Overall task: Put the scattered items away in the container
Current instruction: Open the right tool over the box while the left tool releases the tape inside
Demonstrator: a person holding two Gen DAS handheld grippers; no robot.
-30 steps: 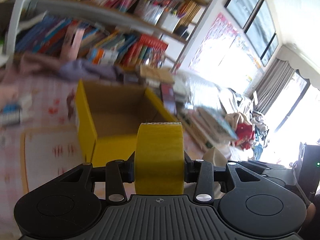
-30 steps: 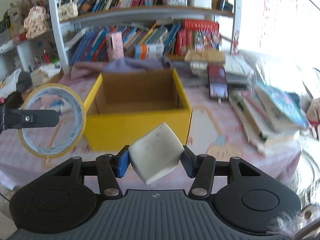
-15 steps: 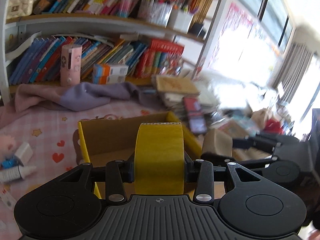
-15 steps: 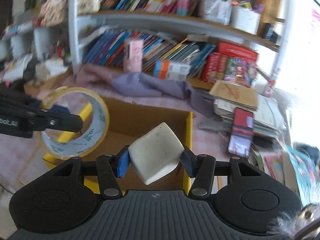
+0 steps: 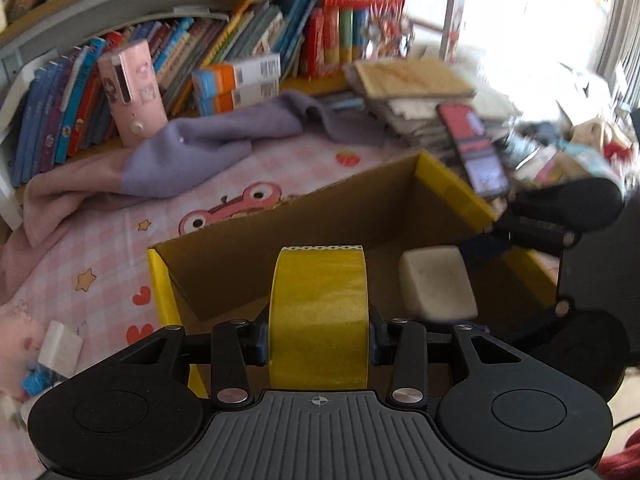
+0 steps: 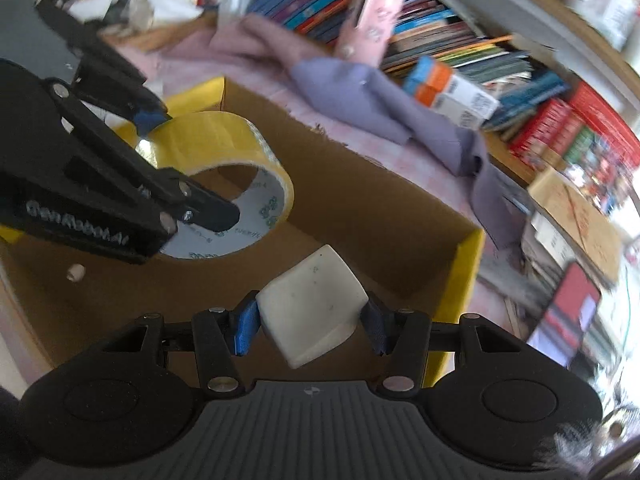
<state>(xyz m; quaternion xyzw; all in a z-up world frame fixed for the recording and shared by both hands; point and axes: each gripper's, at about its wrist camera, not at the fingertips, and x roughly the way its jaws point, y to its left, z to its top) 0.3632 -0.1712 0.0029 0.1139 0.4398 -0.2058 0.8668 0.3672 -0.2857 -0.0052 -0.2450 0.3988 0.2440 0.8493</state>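
Hanging over the open yellow cardboard box (image 5: pixel 452 192), the roll of yellow tape (image 5: pixel 319 316) is pinched across its width by the left gripper (image 5: pixel 319 344), whose blue pads press on both flat sides so the roll stands on edge above the brown box floor. Just beside it, at about three o'clock in the left wrist view, a white soap-like block (image 6: pixel 312 304) is clamped corner-wise in the right gripper (image 6: pixel 311 330), its blue pads (image 6: pixel 245 328) tight on two opposite faces; the block too is held over the box interior, not resting on it. From the right wrist view the tape roll sits at ten o'clock of the block, the two close but apart. A small pale peg-like bit (image 6: pixel 76 272) lies on the box floor. The box stands on a table covered with a pink checked cloth (image 5: pixel 100 264) printed with hearts and stars. At twelve o'clock beyond the box a lilac towel (image 5: pixel 200 152) is crumpled, with a pink dispenser (image 5: pixel 134 88) and rows of books (image 5: pixel 248 40) behind. At two o'clock a phone (image 5: pixel 476 152) lies on stacked papers. At eight o'clock, small white items (image 5: pixel 60 348) sit on the cloth, blurred.
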